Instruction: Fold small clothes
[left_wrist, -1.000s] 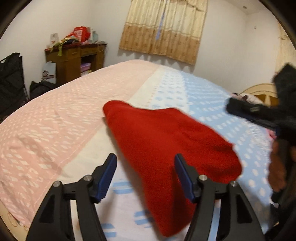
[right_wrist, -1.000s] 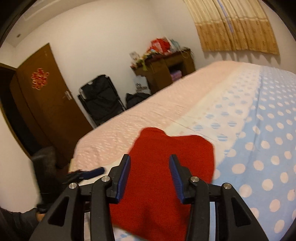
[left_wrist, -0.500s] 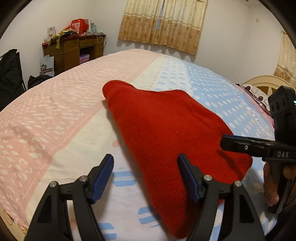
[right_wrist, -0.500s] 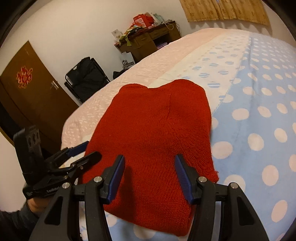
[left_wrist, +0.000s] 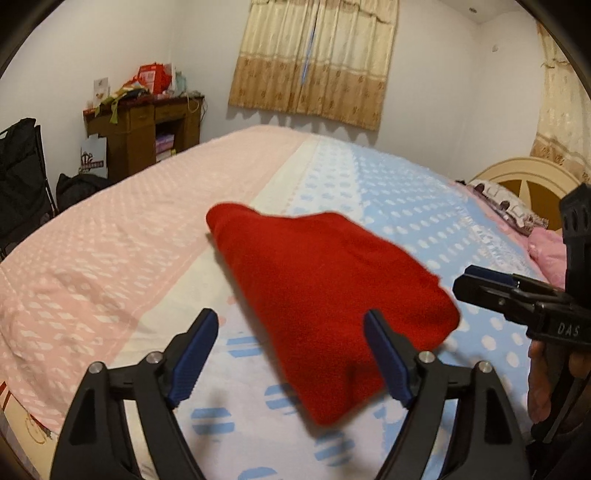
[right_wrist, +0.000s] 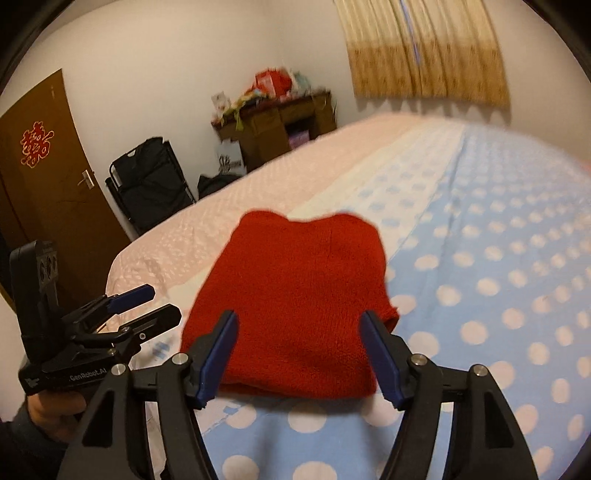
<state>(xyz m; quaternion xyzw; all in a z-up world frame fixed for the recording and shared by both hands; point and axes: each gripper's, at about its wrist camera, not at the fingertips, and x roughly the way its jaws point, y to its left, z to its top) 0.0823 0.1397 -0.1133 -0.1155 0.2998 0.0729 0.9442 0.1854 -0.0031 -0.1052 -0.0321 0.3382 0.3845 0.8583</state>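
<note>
A red knitted garment (left_wrist: 325, 291) lies folded flat on the bed; it also shows in the right wrist view (right_wrist: 299, 310). My left gripper (left_wrist: 291, 358) is open and empty, held above the garment's near left edge. My right gripper (right_wrist: 299, 354) is open and empty, held above the garment's near edge. The right gripper also shows at the right of the left wrist view (left_wrist: 480, 284), and the left gripper at the left of the right wrist view (right_wrist: 151, 306). Neither touches the garment.
The bed sheet is pink (left_wrist: 110, 236) on the left and blue with white dots (right_wrist: 498, 277) on the right. A wooden desk (left_wrist: 144, 133) with clutter, a black folding chair (right_wrist: 151, 184) and a brown door (right_wrist: 44, 177) stand beyond. Pillows and headboard (left_wrist: 517, 192) lie at right.
Both grippers have pulled back and risen from the garment, so it looks smaller and farther. Both stay open. The garment has not moved.
</note>
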